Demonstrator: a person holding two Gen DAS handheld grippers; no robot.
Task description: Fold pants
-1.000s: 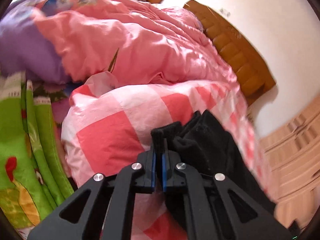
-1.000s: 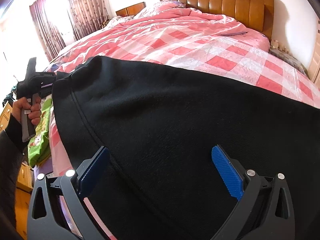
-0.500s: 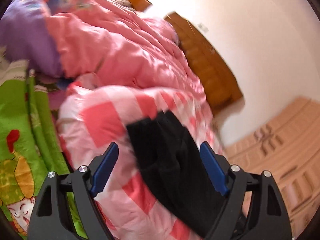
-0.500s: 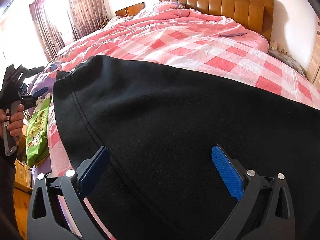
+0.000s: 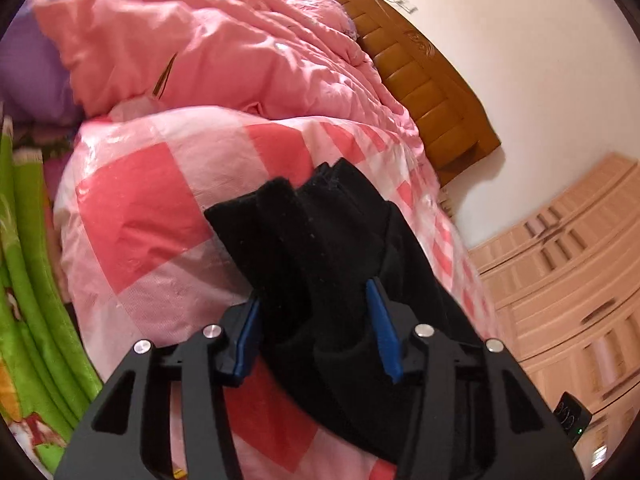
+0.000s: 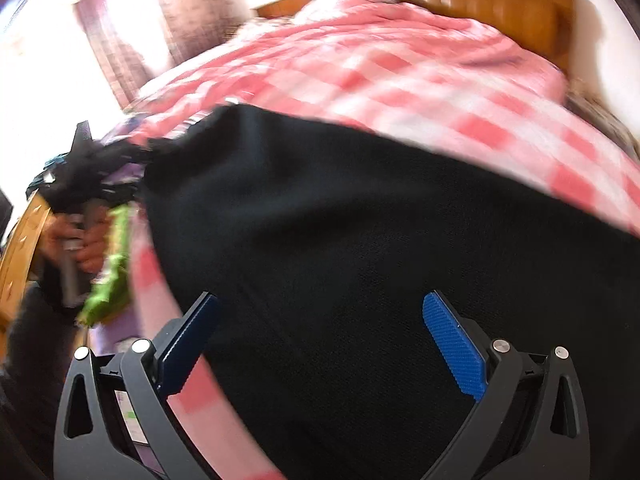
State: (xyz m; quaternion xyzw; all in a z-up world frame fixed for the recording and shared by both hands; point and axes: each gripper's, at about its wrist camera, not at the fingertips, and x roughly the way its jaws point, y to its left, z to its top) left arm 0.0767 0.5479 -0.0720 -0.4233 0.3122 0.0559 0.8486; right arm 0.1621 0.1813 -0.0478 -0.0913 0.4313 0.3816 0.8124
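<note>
A pink-and-white checked bedspread fills the space ahead of both grippers, with a rumpled pink quilt heaped beyond it and a wooden headboard against the wall farther off. The black pants lie spread on the checked cover directly under and in front of the right gripper, reaching out to its left towards the bed's edge. The right gripper's jaws stand wide apart above the cloth, gripping nothing; this view is blurred.

From the left wrist, a bunched end of the pants rises between the fingers of the left gripper. Its jaws have just been closing around that bundle; the left pad meets the fabric, but whether both press on it cannot be told. A green printed cloth hangs to that gripper's left. In the right wrist view a hand grips the left tool's handle at the bed's edge.
</note>
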